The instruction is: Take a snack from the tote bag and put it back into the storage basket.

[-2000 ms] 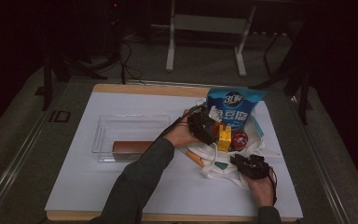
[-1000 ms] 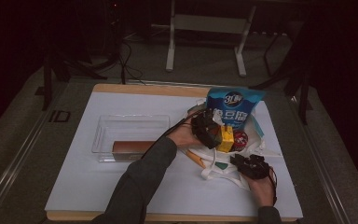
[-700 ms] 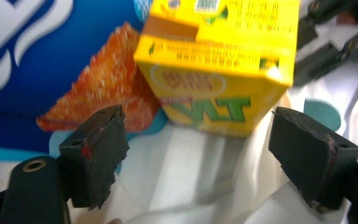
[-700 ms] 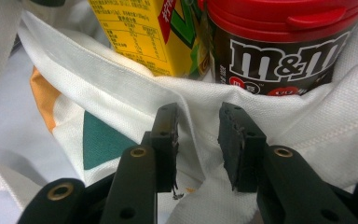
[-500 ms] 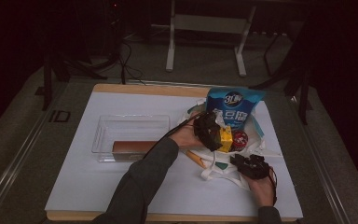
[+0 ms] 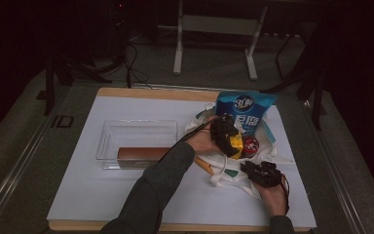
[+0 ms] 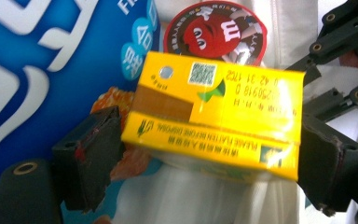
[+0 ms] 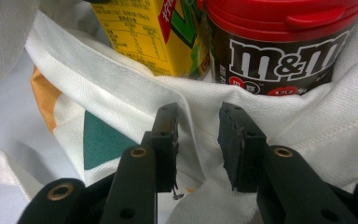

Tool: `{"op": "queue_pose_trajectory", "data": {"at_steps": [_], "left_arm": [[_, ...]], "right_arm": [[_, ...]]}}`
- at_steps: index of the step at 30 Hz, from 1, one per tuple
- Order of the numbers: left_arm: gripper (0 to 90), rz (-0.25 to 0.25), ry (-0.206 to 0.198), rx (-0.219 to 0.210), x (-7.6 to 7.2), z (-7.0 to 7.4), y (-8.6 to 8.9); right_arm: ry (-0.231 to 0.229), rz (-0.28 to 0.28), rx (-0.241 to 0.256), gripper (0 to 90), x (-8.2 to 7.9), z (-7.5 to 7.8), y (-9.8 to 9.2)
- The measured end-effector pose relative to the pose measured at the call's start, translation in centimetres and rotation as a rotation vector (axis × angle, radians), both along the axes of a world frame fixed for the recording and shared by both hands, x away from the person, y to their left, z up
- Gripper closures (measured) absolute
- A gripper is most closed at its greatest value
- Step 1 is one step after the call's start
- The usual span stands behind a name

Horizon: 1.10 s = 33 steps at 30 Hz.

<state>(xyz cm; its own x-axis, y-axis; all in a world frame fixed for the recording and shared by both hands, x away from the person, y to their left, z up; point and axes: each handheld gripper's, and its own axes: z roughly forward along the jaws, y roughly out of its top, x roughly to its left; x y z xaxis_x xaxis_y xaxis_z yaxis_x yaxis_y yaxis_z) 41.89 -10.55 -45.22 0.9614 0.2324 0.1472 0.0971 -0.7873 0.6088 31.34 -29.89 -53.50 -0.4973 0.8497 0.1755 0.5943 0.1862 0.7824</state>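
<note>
We pinch the tote bag's rim (image 8: pixel 200 140) with the right tongs (image 8: pixel 196 140), steadying it while the left tongs (image 7: pixel 209 154) clamp the yellow drink carton (image 7: pixel 219 116).

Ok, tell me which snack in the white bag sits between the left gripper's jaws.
The yellow carton, with the left gripper closing on its ends. The red-lidded M&M's tub and the blue packet lie behind it, untouched.

Left arm: I reach forward across the table, sleeve slanting right.
Left gripper (image 6: pixel 226 138): my jaws clamp from both sides.
Right gripper (image 6: pixel 260 172): near me, jaws pinched on cloth.
</note>
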Motion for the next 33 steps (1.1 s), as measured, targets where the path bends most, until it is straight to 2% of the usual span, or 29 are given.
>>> {"op": "queue_pose_trajectory", "data": {"at_steps": [6,7,17,19,23,29,33], "left_arm": [[17.6,-0.004,0.004,0.008,-0.1,-0.4,-0.6],[17.7,-0.001,-0.003,0.024,-0.2,-0.8,-1.1],[20.4,0.013,0.004,0.031,-0.4,-0.6,-0.9],[23.8,0.009,0.001,0.022,-0.4,-0.6,-0.5],[26.4,0.023,0.024,-0.022,-0.3,-0.7,0.1],[24.8,0.036,0.014,-0.027,-0.3,-0.9,-0.2],[23.5,0.038,0.025,-0.025,-0.2,-1.3,-0.6]], "right_arm": [[-0.001,0.0,-0.001,67.9,0.0,0.0,0.0],[-0.001,0.0,0.001,67.8,0.0,0.0,0.0],[-0.002,0.0,0.0,67.9,0.0,0.0,0.0],[-0.001,0.0,0.001,67.9,0.0,0.0,0.0],[0.0,0.001,0.001,67.9,0.0,0.0,0.0],[0.0,0.0,0.0,67.9,0.0,0.0,0.0],[-0.001,0.0,0.002,67.9,0.0,0.0,0.0]]}}
